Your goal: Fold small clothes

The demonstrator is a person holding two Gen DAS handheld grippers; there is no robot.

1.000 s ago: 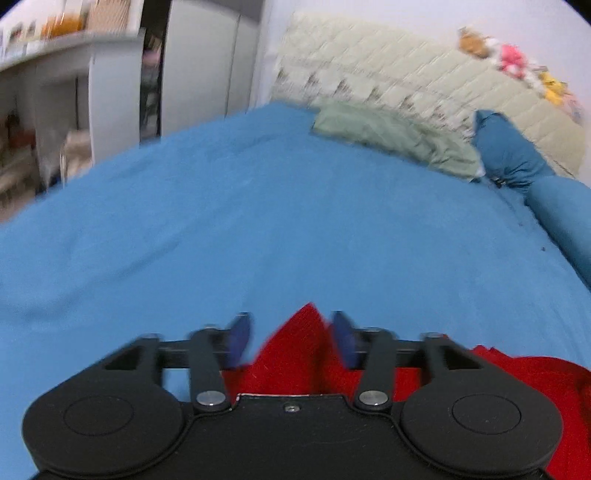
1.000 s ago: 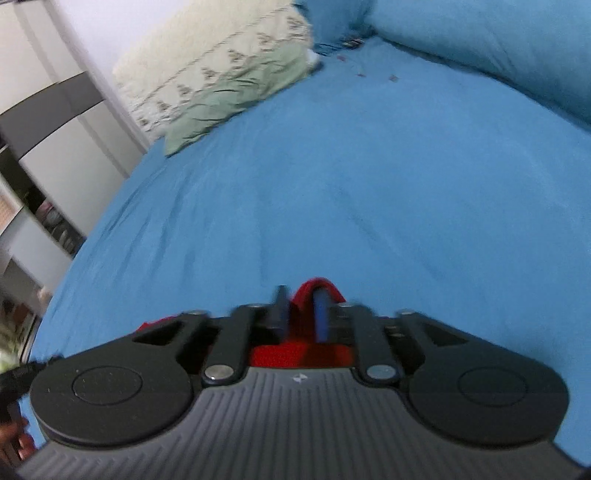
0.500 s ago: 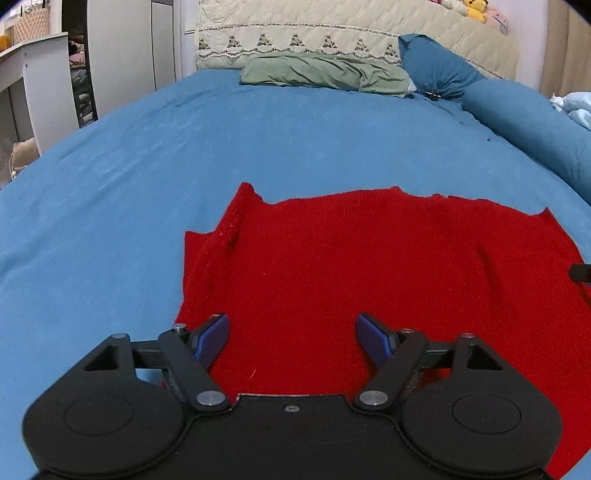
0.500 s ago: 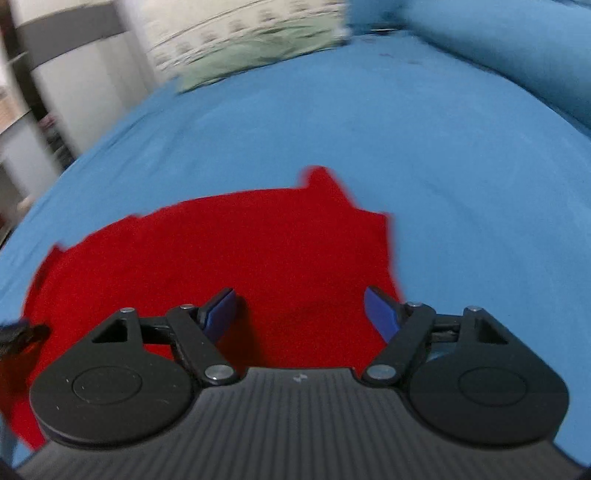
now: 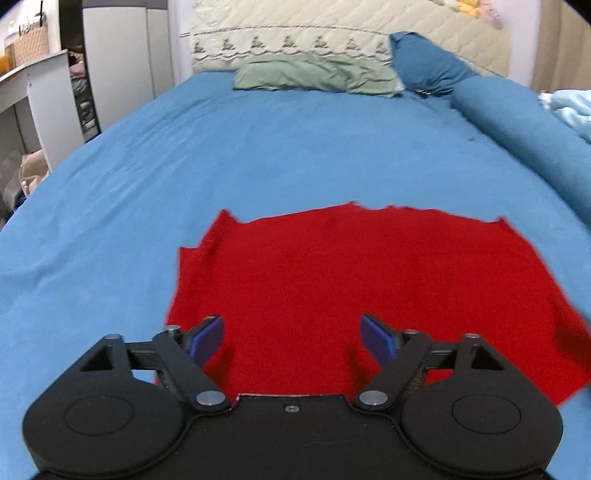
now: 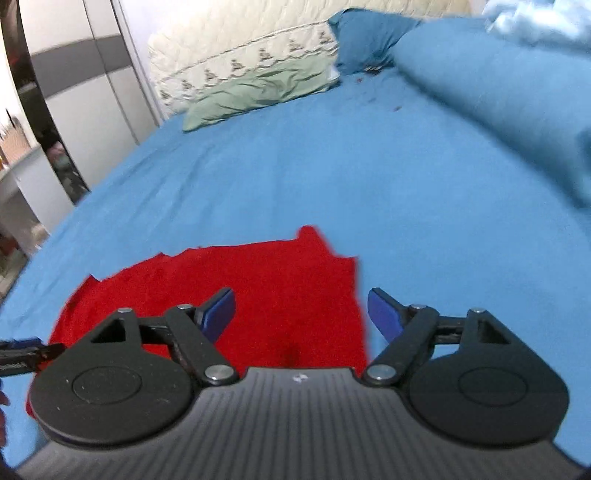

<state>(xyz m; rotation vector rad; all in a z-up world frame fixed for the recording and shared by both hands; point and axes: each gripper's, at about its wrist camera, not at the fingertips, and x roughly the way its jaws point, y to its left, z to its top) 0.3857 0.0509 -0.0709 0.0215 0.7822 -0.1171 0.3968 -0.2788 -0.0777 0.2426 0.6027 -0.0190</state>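
A red knitted garment (image 5: pixel 354 280) lies flat on the blue bed sheet (image 5: pixel 258 158), folded over with its far edge ragged. It also shows in the right wrist view (image 6: pixel 266 291). My left gripper (image 5: pixel 293 338) is open and empty, held over the garment's near left part. My right gripper (image 6: pixel 301 314) is open and empty over the garment's right edge. The tip of the left gripper (image 6: pixel 22 354) shows at the left rim of the right wrist view.
A green pillow (image 5: pixel 314 75) and a blue pillow (image 5: pixel 424 62) lie at the quilted headboard (image 5: pixel 332 29). A rolled blue duvet (image 5: pixel 524 125) runs along the right side. A white cupboard (image 5: pixel 122 62) and shelves (image 5: pixel 26 103) stand left of the bed.
A second ago both grippers were shut on the red garment and held it up. They have opened and let it go, it now lies flat, and both have drawn back.
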